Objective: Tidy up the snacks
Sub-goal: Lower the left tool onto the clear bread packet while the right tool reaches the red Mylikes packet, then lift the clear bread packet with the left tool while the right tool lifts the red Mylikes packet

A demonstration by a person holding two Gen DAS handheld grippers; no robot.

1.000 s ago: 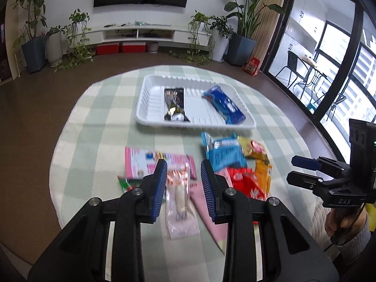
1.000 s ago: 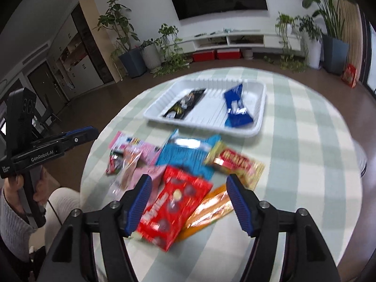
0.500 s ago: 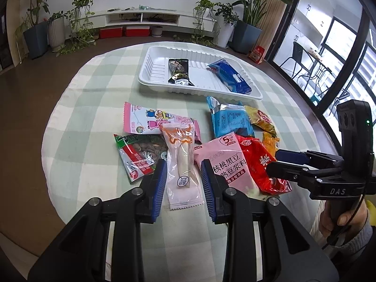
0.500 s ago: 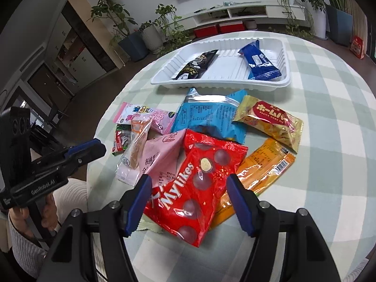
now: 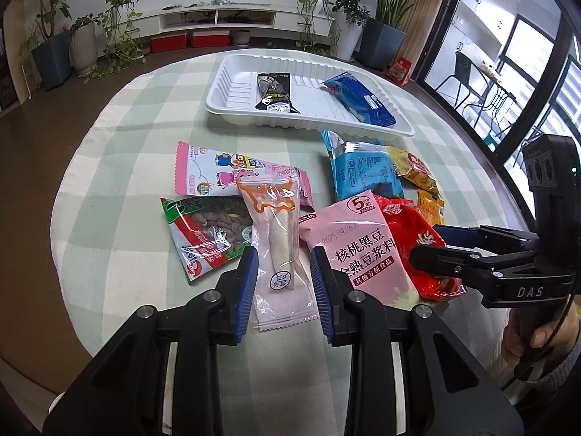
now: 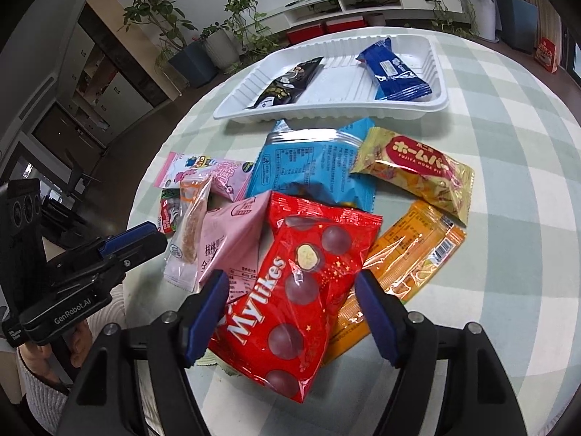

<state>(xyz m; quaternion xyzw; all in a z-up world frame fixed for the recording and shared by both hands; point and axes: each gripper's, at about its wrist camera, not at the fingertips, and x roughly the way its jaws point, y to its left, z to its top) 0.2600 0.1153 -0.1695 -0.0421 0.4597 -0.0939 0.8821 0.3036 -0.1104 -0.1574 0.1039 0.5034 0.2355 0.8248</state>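
Observation:
A pile of snack packets lies on the checked tablecloth. My left gripper [image 5: 284, 267] is open, its jaws on either side of a clear packet with an orange top [image 5: 277, 239]. My right gripper [image 6: 293, 292] is open wide around the near part of a red Mylikes bag [image 6: 301, 283]. A white tray [image 5: 232, 83] at the far side holds a black packet [image 5: 274, 91] and a dark blue packet [image 5: 359, 100]. A pink soy-milk bag [image 5: 357, 247], a light blue bag [image 6: 312, 163], a gold packet [image 6: 417, 170] and an orange packet [image 6: 410, 254] lie among them.
A pink cartoon packet [image 5: 225, 170] and a green-red nut packet [image 5: 207, 236] lie left of the pile. The round table's edge [image 5: 69, 312] is close on the near side. Potted plants [image 5: 54, 40] and a TV shelf stand behind.
Both grippers have come down and closer to the pile. The left jaws now flank the clear orange-topped packet; the right jaws now flank the red bag. Both stay open.

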